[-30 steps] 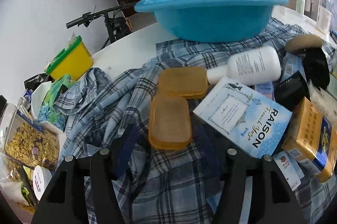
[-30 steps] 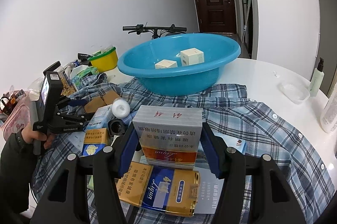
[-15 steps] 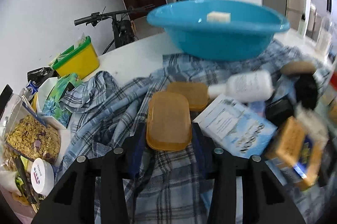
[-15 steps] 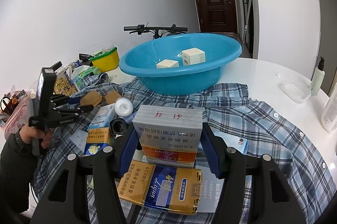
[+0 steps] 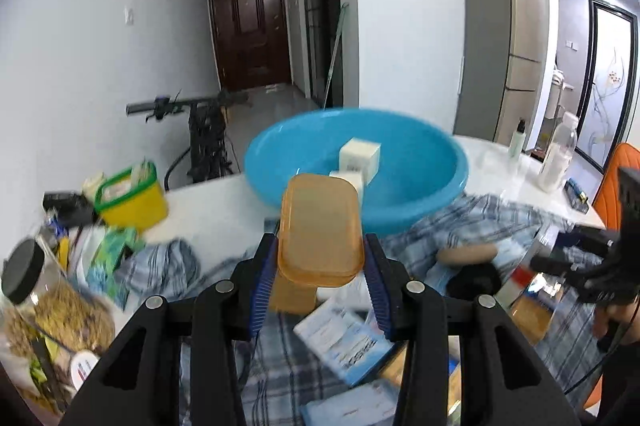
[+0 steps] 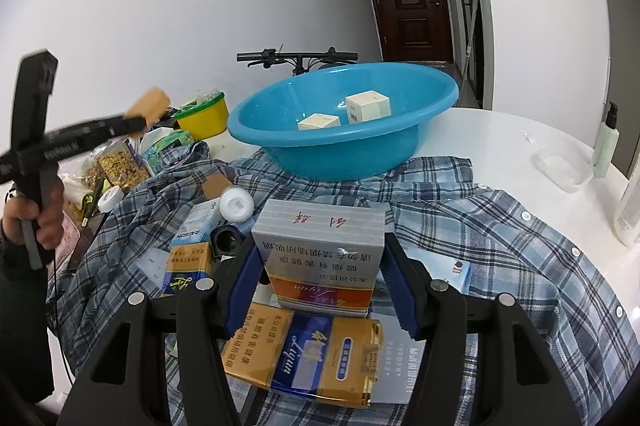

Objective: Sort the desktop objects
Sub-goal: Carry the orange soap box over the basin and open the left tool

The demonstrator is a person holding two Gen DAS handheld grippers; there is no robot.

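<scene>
My left gripper (image 5: 320, 266) is shut on an orange translucent box (image 5: 320, 226) and holds it in the air in front of the blue basin (image 5: 420, 210). Two white boxes (image 5: 359, 156) lie in the basin. A second orange piece (image 5: 292, 292) stays on the plaid shirt (image 5: 168, 266) below. In the right wrist view the left gripper (image 6: 140, 118) is raised at the left with the orange box (image 6: 150, 102) in it. My right gripper (image 6: 320, 282) is shut on a grey cigarette carton (image 6: 320, 246), low over the shirt (image 6: 480, 218) and short of the basin (image 6: 340, 154).
A gold and blue carton (image 6: 304, 358), a RAISON box (image 6: 192, 230), a white bottle (image 6: 237, 204) and a black cap lie on the shirt. At the left stand a yellow tub (image 6: 200, 116) and a cereal jar (image 5: 44, 306). Bottles (image 6: 606, 142) stand at the right edge.
The left gripper closed on the orange box and lifted it off the shirt, now level with the basin. The right gripper and its carton have not moved.
</scene>
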